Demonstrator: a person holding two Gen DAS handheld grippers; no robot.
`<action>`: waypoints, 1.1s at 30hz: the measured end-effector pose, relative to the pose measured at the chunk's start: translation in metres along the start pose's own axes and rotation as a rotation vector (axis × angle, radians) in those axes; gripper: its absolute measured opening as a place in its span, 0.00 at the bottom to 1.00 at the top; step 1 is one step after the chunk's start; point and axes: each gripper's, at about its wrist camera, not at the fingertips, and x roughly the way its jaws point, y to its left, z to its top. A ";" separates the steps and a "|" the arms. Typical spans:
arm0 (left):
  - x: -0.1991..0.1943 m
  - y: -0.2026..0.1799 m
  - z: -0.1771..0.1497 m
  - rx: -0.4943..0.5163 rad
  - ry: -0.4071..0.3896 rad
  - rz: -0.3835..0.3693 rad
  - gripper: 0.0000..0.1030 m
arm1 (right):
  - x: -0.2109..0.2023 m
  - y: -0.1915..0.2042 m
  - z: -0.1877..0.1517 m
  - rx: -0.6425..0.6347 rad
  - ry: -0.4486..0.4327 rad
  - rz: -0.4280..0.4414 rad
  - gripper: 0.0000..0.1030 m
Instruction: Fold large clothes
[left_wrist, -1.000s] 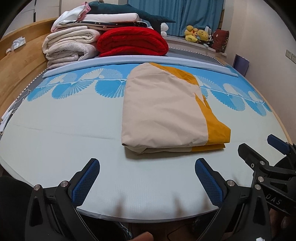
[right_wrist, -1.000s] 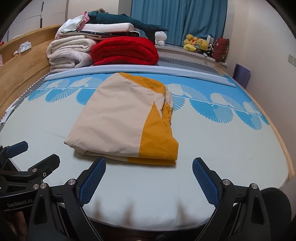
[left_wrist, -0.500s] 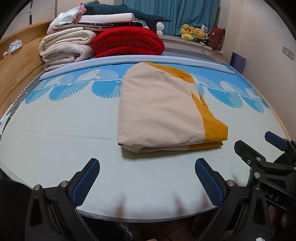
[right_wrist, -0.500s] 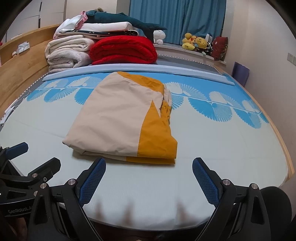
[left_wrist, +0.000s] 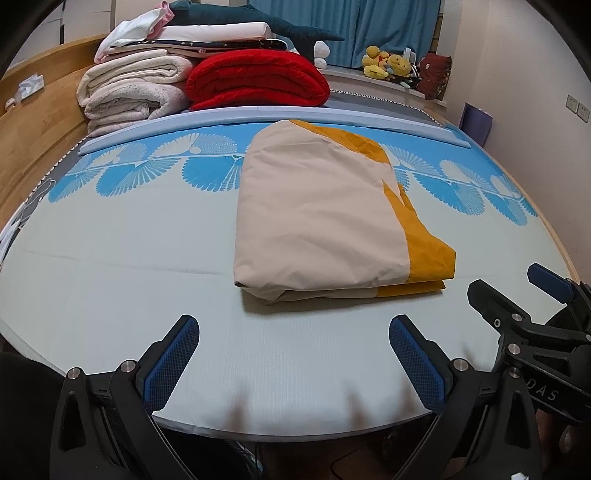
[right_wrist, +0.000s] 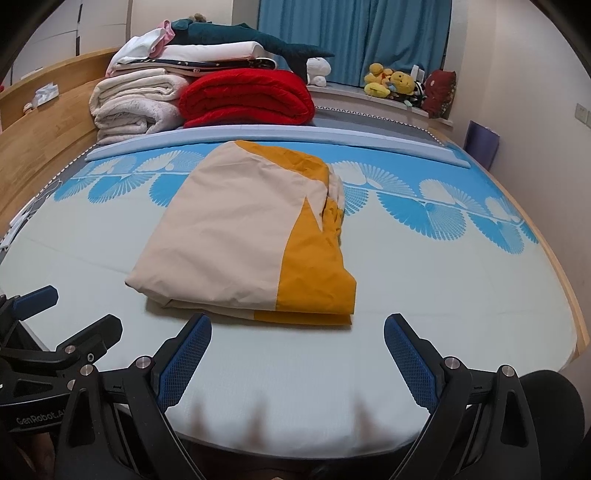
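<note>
A beige and mustard-yellow garment (left_wrist: 325, 218) lies folded into a thick rectangle on the pale blue bed sheet (left_wrist: 110, 280); it also shows in the right wrist view (right_wrist: 251, 240). My left gripper (left_wrist: 295, 354) is open and empty, just in front of the garment's near edge. My right gripper (right_wrist: 297, 354) is open and empty, also just short of that edge, to the right of the left one. The right gripper shows at the left wrist view's right edge (left_wrist: 517, 295), the left gripper at the right wrist view's left edge (right_wrist: 66, 321).
Folded white blankets (left_wrist: 133, 92) and a red quilt (left_wrist: 258, 79) are stacked at the bed's far end, with a dark plush shark (right_wrist: 251, 35) on top. Plush toys (left_wrist: 388, 62) sit by the blue curtain. A wooden headboard (left_wrist: 29, 136) runs along the left.
Both grippers have moved slightly forward toward the folded garment; it sits a little nearer in both views. Both stay open and the garment has not moved.
</note>
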 end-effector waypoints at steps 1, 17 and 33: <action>0.000 0.000 0.000 0.000 0.002 -0.001 0.99 | 0.000 -0.001 0.001 -0.001 0.001 0.001 0.92; 0.002 0.001 0.001 -0.004 0.006 -0.002 0.99 | 0.000 0.000 0.000 0.003 0.005 0.003 0.92; 0.002 0.001 0.001 -0.004 0.007 -0.004 0.99 | 0.000 0.000 0.000 0.004 0.007 0.001 0.92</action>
